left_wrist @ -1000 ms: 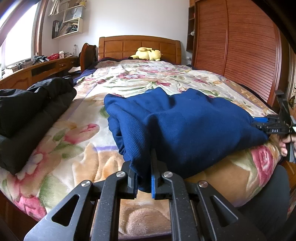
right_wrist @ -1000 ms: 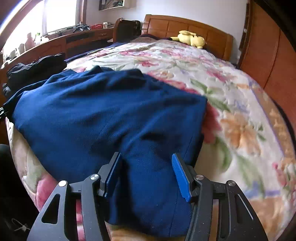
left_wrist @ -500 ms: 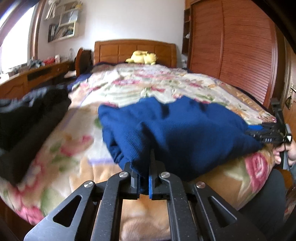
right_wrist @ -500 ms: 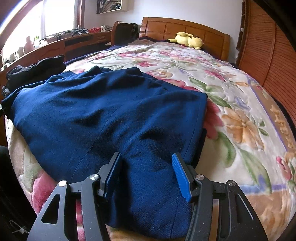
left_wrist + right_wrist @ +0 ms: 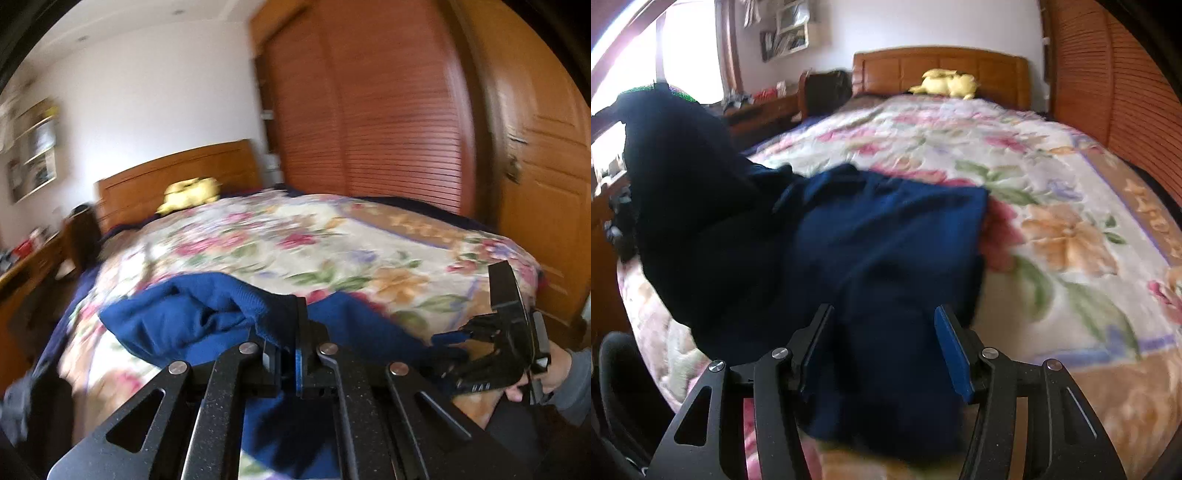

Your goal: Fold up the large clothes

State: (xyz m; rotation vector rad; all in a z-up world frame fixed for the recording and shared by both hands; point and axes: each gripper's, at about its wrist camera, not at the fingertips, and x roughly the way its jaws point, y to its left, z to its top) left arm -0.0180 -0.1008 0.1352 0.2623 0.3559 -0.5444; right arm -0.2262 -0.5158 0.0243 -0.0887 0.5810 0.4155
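The left gripper sits at six o'clock in the left wrist view, its jaws closed tight on a bunched fold of the blue garment, which is raised off the floral blanket toward nine o'clock. At three to four o'clock the right gripper meets the garment's far edge, a hand in a grey sleeve gripping its handle. At eleven o'clock a yellow plush toy lies below the wooden headboard. Louvred wardrobe doors fill twelve to two o'clock. The whole picture is blurred.
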